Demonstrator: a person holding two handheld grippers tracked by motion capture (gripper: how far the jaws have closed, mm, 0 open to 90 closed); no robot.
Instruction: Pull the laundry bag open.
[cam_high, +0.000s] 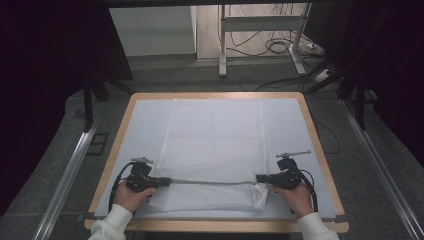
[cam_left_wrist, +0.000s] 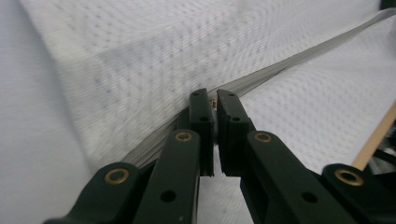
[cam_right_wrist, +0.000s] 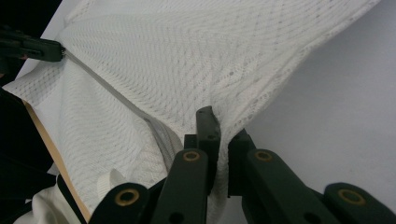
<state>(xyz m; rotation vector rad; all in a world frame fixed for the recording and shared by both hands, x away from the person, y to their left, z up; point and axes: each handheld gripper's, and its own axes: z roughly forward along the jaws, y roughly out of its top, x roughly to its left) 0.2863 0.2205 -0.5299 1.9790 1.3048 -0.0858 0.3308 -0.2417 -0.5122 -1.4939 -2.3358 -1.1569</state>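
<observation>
A white mesh bag (cam_high: 215, 140) lies flat on the white-covered table (cam_high: 300, 130). A grey zipper (cam_high: 210, 181) runs across the bag's near end, pulled taut and straight. My left gripper (cam_high: 165, 181) is at the zipper's left end, shut on a small brass zipper pull (cam_left_wrist: 214, 101). The zipper (cam_left_wrist: 299, 56) stretches away from those jaws to the upper right. My right gripper (cam_high: 260, 178) is at the zipper's right end, shut on the mesh bag's corner fabric (cam_right_wrist: 261, 79). In the right gripper view, my gripper (cam_right_wrist: 222, 133) pinches the mesh beside the zipper (cam_right_wrist: 116, 98), and the left gripper (cam_right_wrist: 37, 49) shows far off.
The table's wooden rim (cam_high: 116, 145) frames the white cover. Behind the table stand a metal desk frame (cam_high: 222, 45) and loose cables (cam_high: 275, 47) on the floor. Metal rails (cam_high: 70, 170) run along the floor on both sides.
</observation>
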